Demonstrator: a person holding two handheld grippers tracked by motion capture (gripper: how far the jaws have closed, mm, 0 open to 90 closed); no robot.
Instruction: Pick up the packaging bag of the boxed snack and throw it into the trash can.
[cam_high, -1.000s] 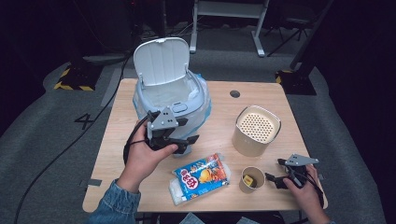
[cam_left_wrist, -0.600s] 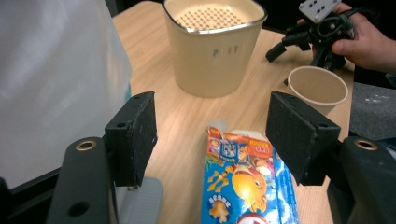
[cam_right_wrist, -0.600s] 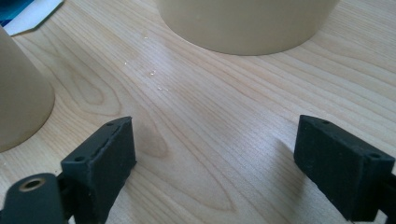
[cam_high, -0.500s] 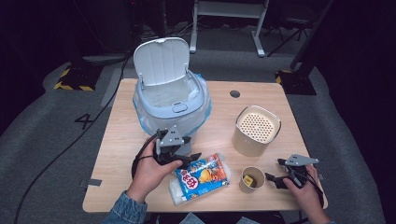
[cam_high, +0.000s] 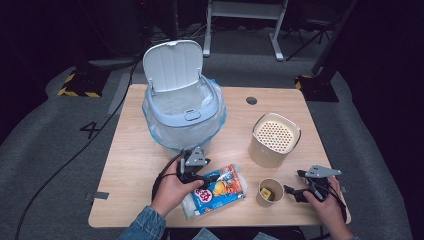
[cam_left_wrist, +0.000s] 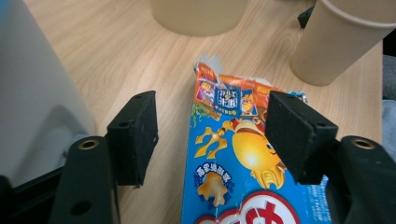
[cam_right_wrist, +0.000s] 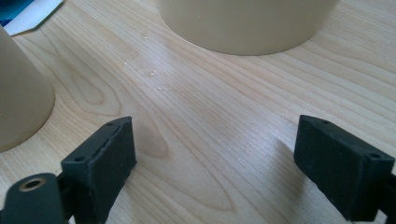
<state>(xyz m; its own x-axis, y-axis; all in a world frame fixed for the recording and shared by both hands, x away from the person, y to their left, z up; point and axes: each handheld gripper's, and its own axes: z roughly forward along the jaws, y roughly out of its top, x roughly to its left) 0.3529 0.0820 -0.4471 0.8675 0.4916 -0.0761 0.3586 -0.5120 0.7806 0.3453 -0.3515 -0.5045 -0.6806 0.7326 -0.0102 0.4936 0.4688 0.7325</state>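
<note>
Left hand-held gripper (cam_left_wrist: 210, 135) wide over snack bag (cam_left_wrist: 243, 168), beside paper cup (cam_high: 270, 192) with yellow contents.

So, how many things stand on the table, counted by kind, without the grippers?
Lidded bin with liner bag, lid open: 1
Beige canister with perforated top: 1
Paper cup: 1
Snack packet: 1
Total: 4
</note>
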